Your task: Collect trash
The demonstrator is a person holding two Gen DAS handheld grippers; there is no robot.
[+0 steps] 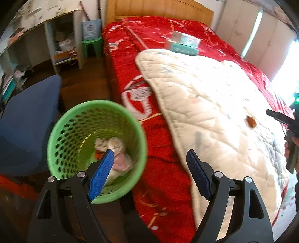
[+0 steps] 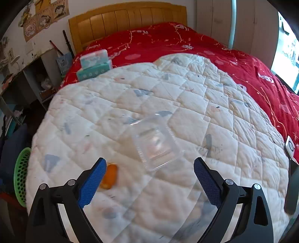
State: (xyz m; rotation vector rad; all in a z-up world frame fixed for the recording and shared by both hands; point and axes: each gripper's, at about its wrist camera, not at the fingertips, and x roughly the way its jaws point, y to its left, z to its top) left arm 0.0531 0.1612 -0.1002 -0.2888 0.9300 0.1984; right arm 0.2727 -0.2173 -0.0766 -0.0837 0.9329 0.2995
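A green perforated basket (image 1: 56,129) stands on the floor beside the bed, with crumpled white and pink trash (image 1: 115,149) at its bottom. My left gripper (image 1: 149,155) hangs open above the gap between basket and bed, its jaws empty. On the white quilt (image 2: 130,93) lie a clear plastic container (image 2: 157,144) and an orange scrap (image 2: 110,175). My right gripper (image 2: 149,162) is open just above the quilt, the container slightly ahead between its blue fingers (image 2: 93,179), the scrap at the left finger. The scrap (image 1: 251,121) also shows in the left wrist view.
The bed has a red cover (image 1: 158,130) and a wooden headboard (image 2: 127,16). Tissue packs (image 2: 93,65) sit near the pillows. A blue chair (image 1: 28,121) stands left of the basket, shelves (image 1: 61,43) and a green stool (image 1: 92,46) behind. The basket rim (image 2: 21,173) shows at the bed's left side.
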